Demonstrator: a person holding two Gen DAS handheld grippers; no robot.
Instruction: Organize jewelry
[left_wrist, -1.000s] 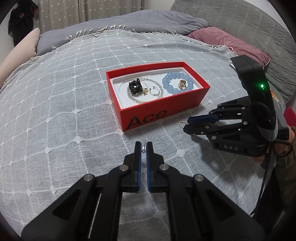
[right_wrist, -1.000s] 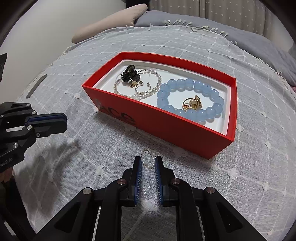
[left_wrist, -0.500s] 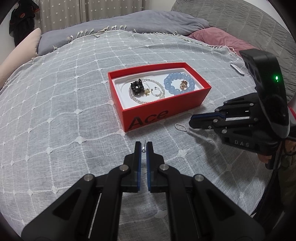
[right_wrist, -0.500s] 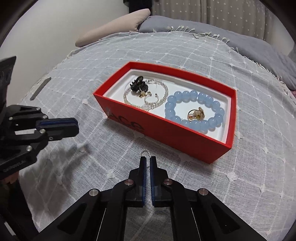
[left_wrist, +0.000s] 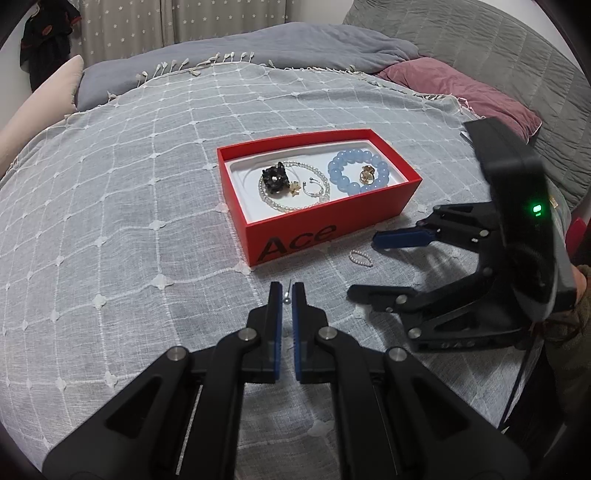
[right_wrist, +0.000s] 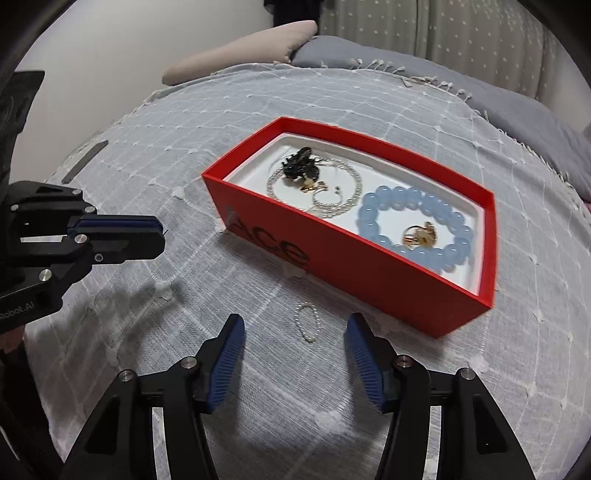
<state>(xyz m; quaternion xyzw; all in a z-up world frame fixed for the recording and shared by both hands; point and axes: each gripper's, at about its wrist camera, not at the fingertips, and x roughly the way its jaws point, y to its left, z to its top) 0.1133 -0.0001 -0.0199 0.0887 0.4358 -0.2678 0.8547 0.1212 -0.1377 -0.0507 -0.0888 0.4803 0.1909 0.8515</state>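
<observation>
Ring (right_wrist: 307, 327) lying just ahead between right gripper (right_wrist: 295, 345) pads, long axis pointing away | jaws just been opening, gripping nothing | left gripper (left_wrist: 286, 297) pinching tiny stud (left_wrist: 287, 294)

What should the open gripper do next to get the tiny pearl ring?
Probably ease the right gripper down and close it. Its jaws have just been opening, and the small pearl ring lies loose on the bedspread just ahead of them, outside the red box.
</observation>
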